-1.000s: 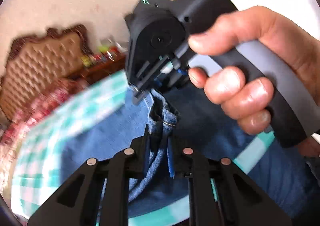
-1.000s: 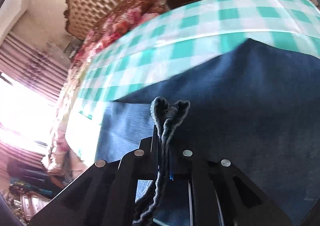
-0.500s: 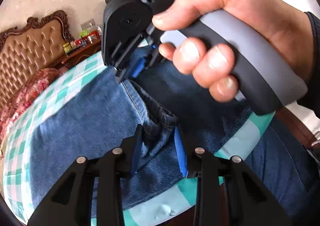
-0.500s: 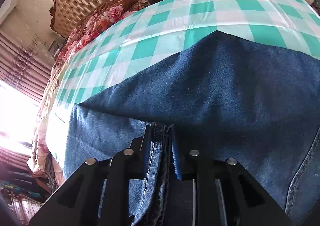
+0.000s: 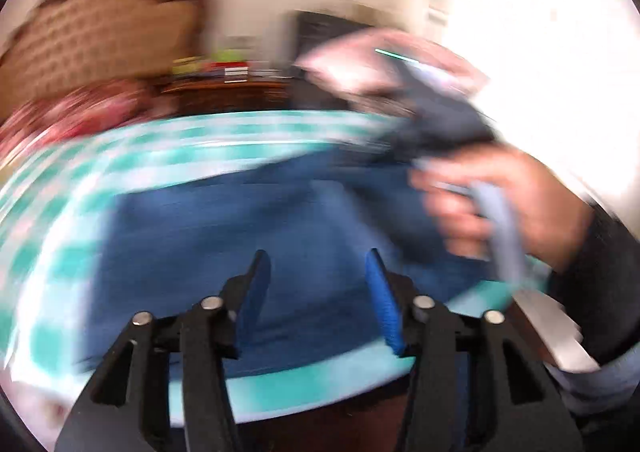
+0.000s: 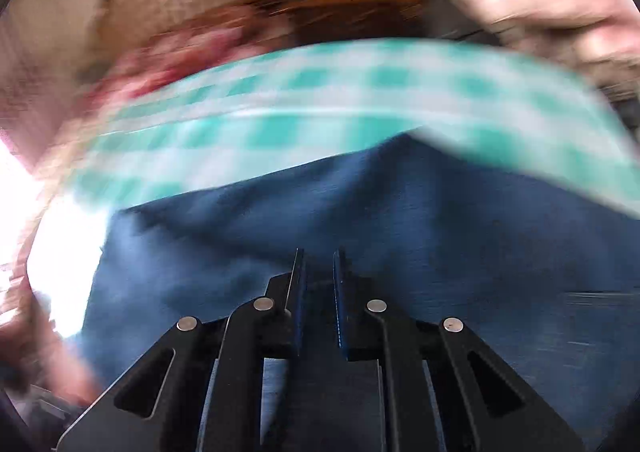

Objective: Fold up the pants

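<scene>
Both views were heavily motion-blurred. One pair of blue denim pants (image 5: 248, 236) lay spread flat on the table (image 5: 304, 380), which was covered by one teal-and-white checked cloth (image 6: 320, 91); the denim reached close to the near table edge in the left wrist view.

Left tool (image 5: 318, 292): its two blue-padded fingers (image 5: 382, 300) stood wide apart, released, with nothing between them, above the denim. Whether the tips touched the fabric could not be told.

Right tool (image 6: 318, 292): its two fingers stood parallel with a narrow gap between them, and no fabric was visible in that gap; released, over the pants (image 6: 440, 236). In the left wrist view the same tool (image 5: 444, 123) appeared as a dark blurred body at the right side of the pants, gripped by the person's right hand (image 5: 500, 207) on one grey handle.

Background, indistinct: one tufted brown headboard (image 5: 96, 39), one floral red bedspread (image 6: 192, 47), one dark wooden shelf (image 5: 228, 91) carrying several small coloured items, count not determinable.
</scene>
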